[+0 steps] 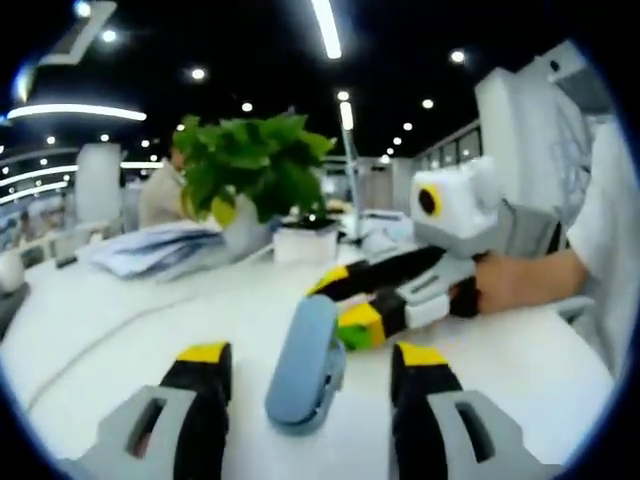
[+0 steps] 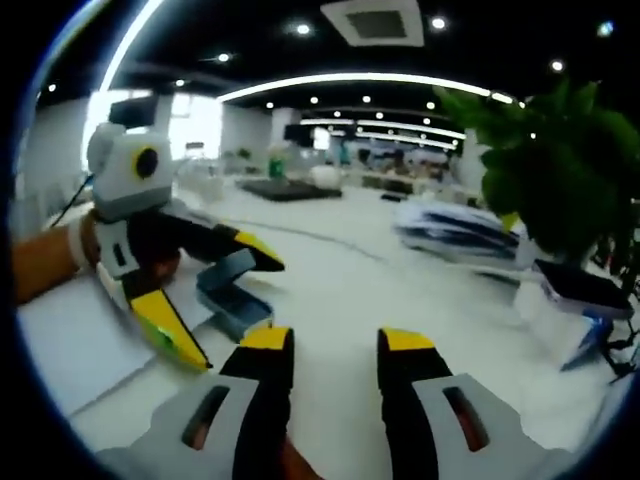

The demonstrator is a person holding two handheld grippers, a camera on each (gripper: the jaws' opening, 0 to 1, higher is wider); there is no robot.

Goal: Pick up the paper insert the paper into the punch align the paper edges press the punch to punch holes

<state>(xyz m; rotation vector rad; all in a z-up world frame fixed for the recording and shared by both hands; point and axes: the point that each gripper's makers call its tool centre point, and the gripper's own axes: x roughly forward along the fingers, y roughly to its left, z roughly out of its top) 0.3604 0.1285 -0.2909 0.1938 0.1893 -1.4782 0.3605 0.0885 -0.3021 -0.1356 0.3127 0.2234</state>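
A blue hole punch [image 1: 305,365] lies on the white table [image 1: 120,320], between the jaws of my left gripper [image 1: 312,354], which stands open around it without squeezing. My right gripper [image 1: 338,305], held by a hand [image 1: 510,280], reaches in from the right with its yellow-tipped jaws apart just behind the punch. In the right gripper view, my right gripper [image 2: 336,340] is open over bare table. There the left gripper [image 2: 232,310] straddles the punch [image 2: 230,290]. A white paper sheet [image 2: 70,340] lies flat beside the punch; I cannot tell whether its edge is inside.
A potted plant [image 1: 250,165] in a white pot and a pile of papers [image 1: 160,250] stand at the far side of the table. A thin cable [image 1: 110,335] runs across the tabletop. A person's white sleeve [image 1: 610,230] is at the right.
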